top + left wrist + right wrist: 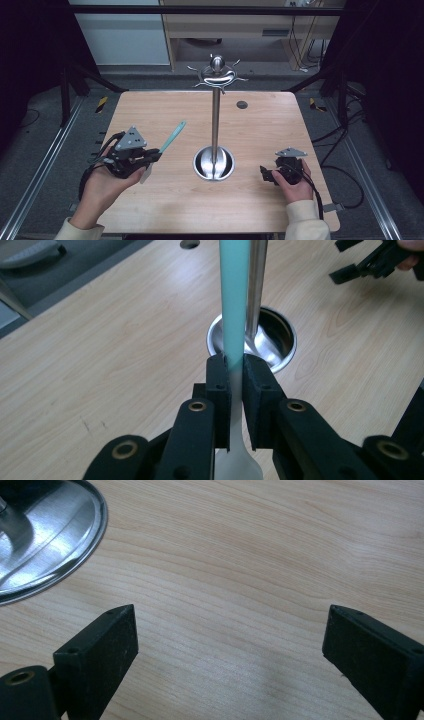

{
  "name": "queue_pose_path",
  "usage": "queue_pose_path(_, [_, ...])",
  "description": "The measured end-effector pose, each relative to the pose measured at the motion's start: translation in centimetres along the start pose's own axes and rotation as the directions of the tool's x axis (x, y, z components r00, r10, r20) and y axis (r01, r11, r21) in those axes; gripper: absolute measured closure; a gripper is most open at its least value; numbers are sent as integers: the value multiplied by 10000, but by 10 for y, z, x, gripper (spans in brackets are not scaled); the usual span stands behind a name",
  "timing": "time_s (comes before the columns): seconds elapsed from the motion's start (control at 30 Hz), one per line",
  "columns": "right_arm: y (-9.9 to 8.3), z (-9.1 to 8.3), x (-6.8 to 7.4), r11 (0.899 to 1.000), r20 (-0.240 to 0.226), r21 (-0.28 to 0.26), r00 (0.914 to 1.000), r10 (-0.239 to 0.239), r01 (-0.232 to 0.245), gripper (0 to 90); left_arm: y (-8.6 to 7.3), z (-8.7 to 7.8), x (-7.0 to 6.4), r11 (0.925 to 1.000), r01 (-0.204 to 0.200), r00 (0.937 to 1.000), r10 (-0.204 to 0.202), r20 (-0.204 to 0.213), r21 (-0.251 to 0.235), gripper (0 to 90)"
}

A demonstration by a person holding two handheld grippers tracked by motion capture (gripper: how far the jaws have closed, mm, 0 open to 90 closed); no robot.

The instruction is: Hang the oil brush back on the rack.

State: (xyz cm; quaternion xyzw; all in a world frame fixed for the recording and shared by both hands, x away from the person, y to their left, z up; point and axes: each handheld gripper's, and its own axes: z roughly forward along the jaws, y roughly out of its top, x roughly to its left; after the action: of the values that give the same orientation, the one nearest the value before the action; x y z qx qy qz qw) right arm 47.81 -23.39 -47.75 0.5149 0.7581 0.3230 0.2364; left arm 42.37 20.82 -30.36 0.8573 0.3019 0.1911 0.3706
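Wooden table (pixel 150 210) with steel stand (pixel 214 162)

Count on my counter (pixel 150 210): one spatula (pixel 172 138), one steel stand (pixel 215 120) with its hooks on top, two claws, left (pixel 156 156) and right (pixel 264 173).

The table (pixel 165 200) is pale wood with a smooth, matt grain. The stand (pixel 215 120) is polished metal, its dish base (pixel 280 347) mirror-glossy. The spatula (pixel 234 300) looks like smooth matt plastic, teal handle, whitish blade. The left hand-held gripper (pixel 236 377) has matt black, faintly grainy jaws.
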Motion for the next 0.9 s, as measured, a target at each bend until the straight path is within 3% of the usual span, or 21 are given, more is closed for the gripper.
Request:
queue_pose_path(0.47, [0,-1,-1,10000,-22,-23,10000,58,-58,82,10,-16,-4,9960,-66,9999,56,-112,-893,822])
queue_pose_path(0.9, [0,-1,-1,10000,-15,-31,10000,69,-69,82,29,-28,-14,9812,-219,9995,173,-254,-1917,822])
